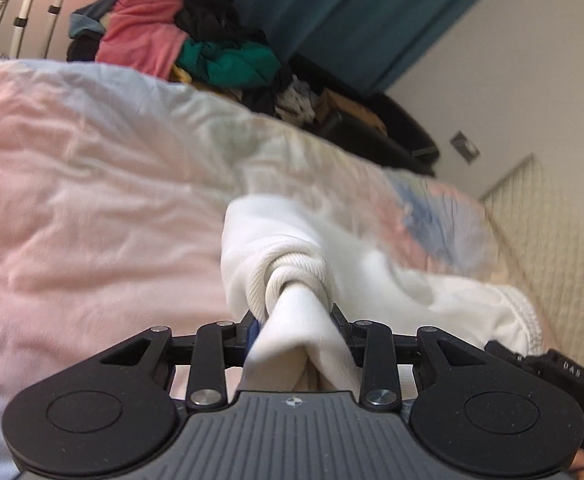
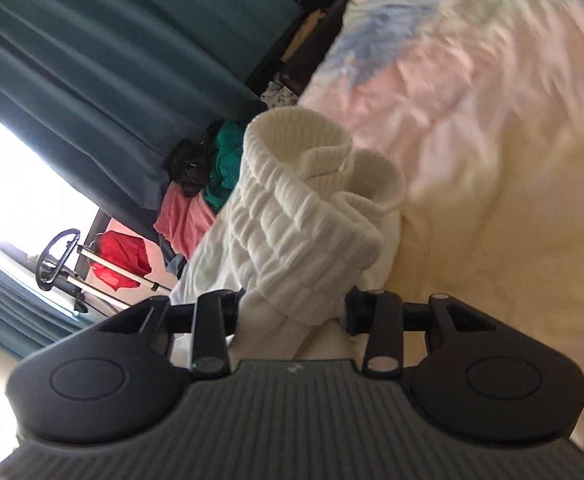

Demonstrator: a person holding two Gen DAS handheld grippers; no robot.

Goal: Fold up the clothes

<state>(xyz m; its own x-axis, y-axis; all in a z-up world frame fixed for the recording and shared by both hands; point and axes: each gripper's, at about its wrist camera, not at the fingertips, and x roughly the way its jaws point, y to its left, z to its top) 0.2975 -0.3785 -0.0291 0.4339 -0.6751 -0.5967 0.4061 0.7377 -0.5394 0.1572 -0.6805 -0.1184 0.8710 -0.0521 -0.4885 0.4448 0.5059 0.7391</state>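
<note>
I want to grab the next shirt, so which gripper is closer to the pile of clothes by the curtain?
Hard to call. Left gripper and right gripper both clamp the white garment over the bed, with the clothes pile far beyond both.

Right tongs clamped on bunched white sweater, ribbed cuffs sticking up past the jaws. Wrinkled pink and cream bedsheet on the right. Pile of clothes beside teal curtain on the left, blurry.

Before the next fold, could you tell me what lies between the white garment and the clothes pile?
In the left wrist view, only the rumpled pastel bedspread lies between the white garment and the clothes pile.
</note>
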